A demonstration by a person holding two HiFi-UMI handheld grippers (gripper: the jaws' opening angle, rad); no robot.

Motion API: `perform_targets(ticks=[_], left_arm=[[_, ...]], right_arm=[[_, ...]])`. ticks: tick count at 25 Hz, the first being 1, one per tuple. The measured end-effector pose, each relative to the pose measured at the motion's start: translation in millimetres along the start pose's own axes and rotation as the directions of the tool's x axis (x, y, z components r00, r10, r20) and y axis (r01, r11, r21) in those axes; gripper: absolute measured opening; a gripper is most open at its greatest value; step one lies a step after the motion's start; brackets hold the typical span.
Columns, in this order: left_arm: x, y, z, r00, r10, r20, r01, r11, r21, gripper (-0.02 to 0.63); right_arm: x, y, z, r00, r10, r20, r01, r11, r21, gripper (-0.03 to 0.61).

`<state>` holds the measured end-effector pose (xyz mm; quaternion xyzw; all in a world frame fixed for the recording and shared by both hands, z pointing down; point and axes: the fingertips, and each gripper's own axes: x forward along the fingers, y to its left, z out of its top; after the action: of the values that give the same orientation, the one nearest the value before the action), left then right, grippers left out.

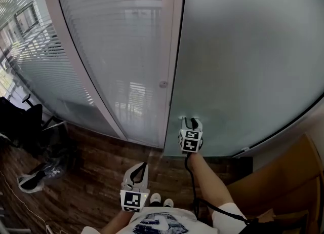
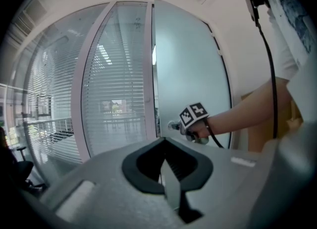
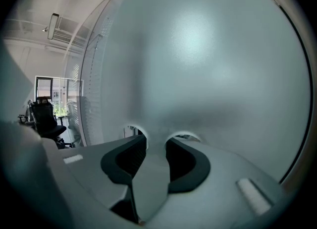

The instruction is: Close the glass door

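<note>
Cool daylight through the glass door (image 1: pixel 243 50), fisheye-bent edges, dark corners.

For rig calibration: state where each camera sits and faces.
Head view: on the head, steeply down at glass door; left gripper, right gripper, forearm show.
Left gripper view: on left gripper, facing door's edge; own jaws.
Right gripper view: pressed close to door; own jaws.
Head and left gripper views share the right gripper.

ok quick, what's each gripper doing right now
left gripper: closed, nothing in it
right gripper: open, holding nothing, tips against the frosted glass door
</note>
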<state>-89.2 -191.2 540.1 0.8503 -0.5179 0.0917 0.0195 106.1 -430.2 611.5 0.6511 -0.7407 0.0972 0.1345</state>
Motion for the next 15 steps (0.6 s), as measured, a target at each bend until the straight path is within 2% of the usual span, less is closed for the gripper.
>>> perform_targets(ticks=[15], left_arm=[[-4,6,-11,0.999,0.019,-0.027,-0.019,1.000,-0.011,0.000]], right_arm=[[32,-11,11,0.999,-0.032,0.002,0.032,0.999,0.008,0.127]])
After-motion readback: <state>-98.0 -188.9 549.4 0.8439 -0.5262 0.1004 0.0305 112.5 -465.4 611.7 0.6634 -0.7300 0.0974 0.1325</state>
